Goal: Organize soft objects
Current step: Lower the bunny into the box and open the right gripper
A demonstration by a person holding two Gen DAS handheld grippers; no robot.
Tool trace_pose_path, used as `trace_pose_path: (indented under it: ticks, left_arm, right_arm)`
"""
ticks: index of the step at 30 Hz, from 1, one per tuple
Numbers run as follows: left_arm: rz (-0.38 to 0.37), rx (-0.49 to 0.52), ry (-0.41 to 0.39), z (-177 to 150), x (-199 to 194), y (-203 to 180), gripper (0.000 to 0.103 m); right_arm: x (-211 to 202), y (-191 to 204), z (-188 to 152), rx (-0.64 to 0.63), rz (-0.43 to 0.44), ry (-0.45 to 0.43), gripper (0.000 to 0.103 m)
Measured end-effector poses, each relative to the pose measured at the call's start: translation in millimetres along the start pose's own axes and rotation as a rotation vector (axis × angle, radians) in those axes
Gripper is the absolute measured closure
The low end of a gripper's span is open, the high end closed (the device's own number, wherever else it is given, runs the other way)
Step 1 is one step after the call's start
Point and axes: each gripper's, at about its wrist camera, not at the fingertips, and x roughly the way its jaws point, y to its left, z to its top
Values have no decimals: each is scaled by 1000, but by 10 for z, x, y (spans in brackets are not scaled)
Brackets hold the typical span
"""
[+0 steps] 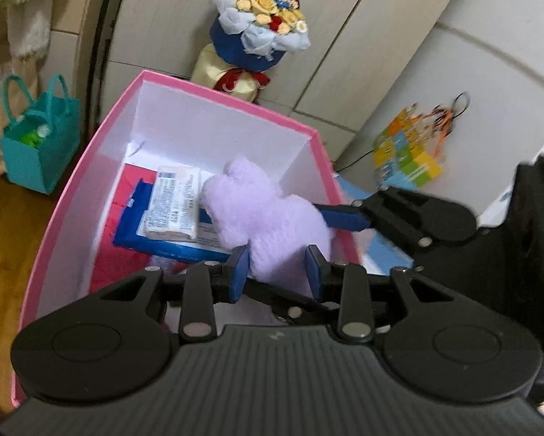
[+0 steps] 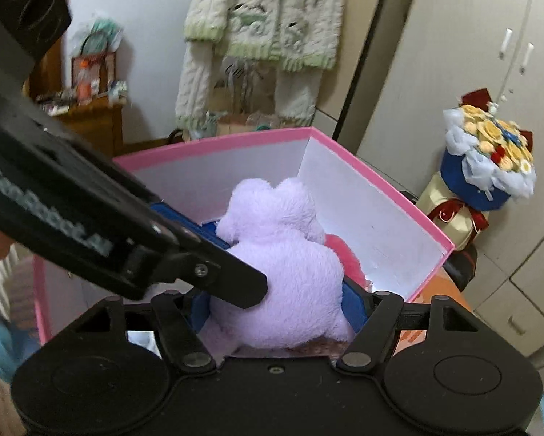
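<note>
A lilac plush toy (image 1: 268, 214) hangs inside the open pink box (image 1: 214, 89), just above its contents. My left gripper (image 1: 277, 272) is shut on the plush's lower end, blue pads on both sides. My right gripper (image 2: 279, 305) is also shut on the plush (image 2: 283, 254) from the other side. It enters the left wrist view from the right, with a blue finger (image 1: 343, 216) pressed into the plush. The left gripper's finger (image 2: 199, 236) crosses the right wrist view from the left. A pink soft item (image 2: 344, 250) lies under the plush.
In the box lie a blue folder (image 1: 170, 243), a white packet (image 1: 174, 203) and red cloth (image 1: 108, 247). A bouquet (image 1: 261, 21) stands behind the box by the cupboards (image 1: 344, 18). A teal bag (image 1: 39, 138) sits at the left, a colourful bag (image 1: 406, 152) at the right.
</note>
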Motion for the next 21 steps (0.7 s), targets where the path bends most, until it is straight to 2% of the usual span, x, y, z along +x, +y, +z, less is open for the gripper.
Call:
trace_pose_path:
  ticks: [5, 9, 15, 21]
  left_arm:
    - [27, 42, -15, -76, -67, -46, 71]
    - [59, 88, -59, -206, -213, -94, 69]
    - [43, 121, -100, -293, -550, -216, 65]
    - [31, 181, -118, -386, -867, -432, 62]
  right_arm:
    - [-29, 92, -12, -26, -43, 17, 27]
    - [-191, 189, -43, 19, -99, 9, 25]
    - [-497, 334, -100, 39, -138, -37, 25]
    - [-801, 387, -176, 85, -133, -62, 23]
